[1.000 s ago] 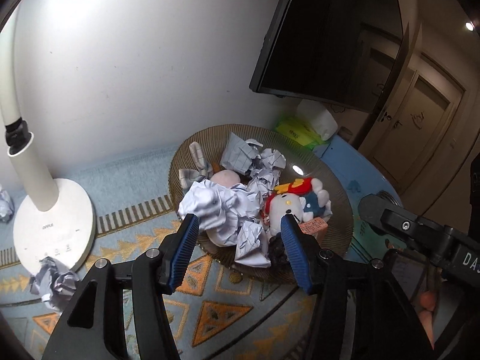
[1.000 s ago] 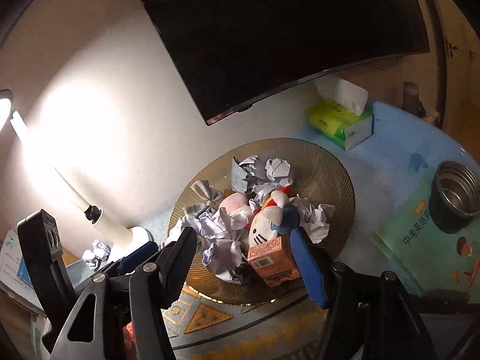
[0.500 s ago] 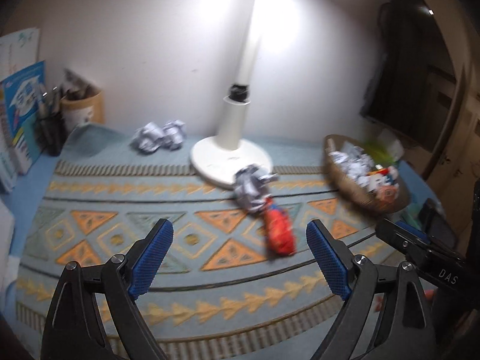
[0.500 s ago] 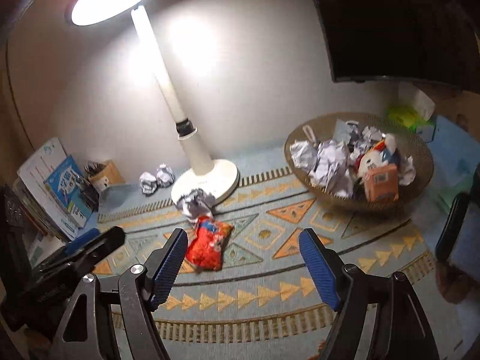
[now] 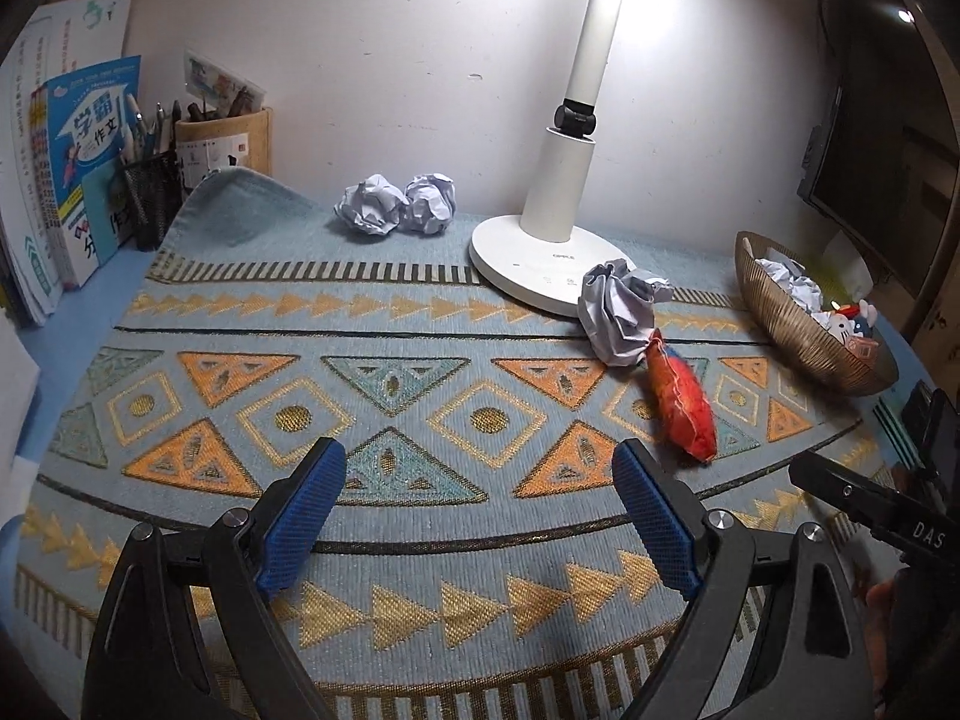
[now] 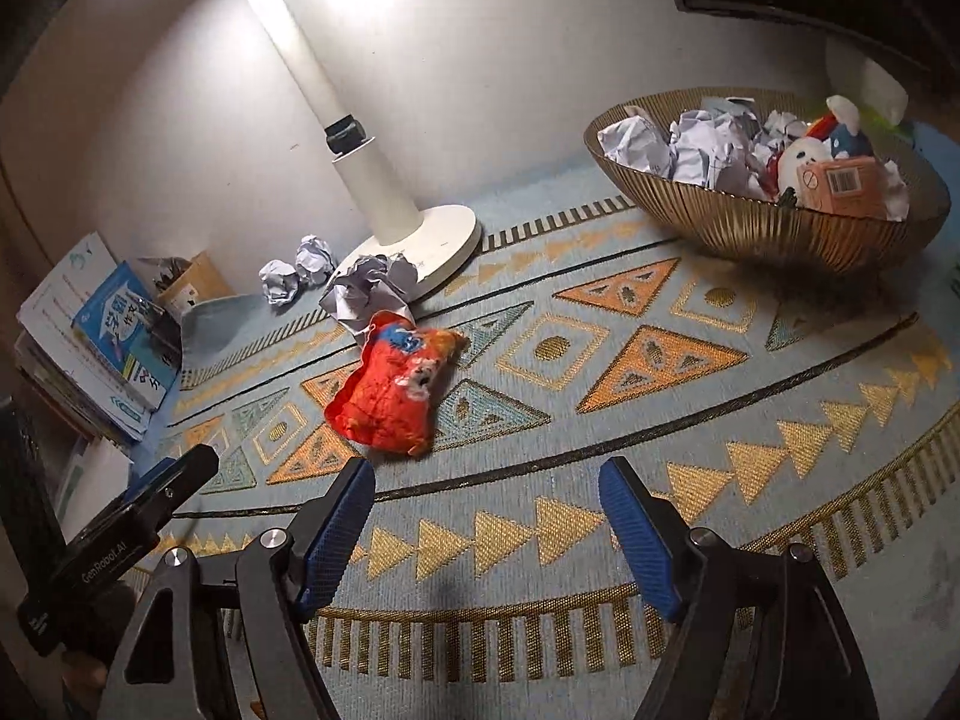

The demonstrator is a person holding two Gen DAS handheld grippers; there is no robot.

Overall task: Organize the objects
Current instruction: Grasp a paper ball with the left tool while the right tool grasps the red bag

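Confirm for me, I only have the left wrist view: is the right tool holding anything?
Observer: No. The right tool is open, with nothing between its pads, only bare mat beyond.
Operator: Bowl contents? I see it side-on.
Observer: The bowl holds crumpled paper, a plush toy and an orange carton.
Operator: Red bag?
Observer: The red bag lies flat on the mat, printed face up.

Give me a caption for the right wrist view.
Open right hand-held gripper hovers over patterned mat near red snack bag; basket already holds crumpled paper.
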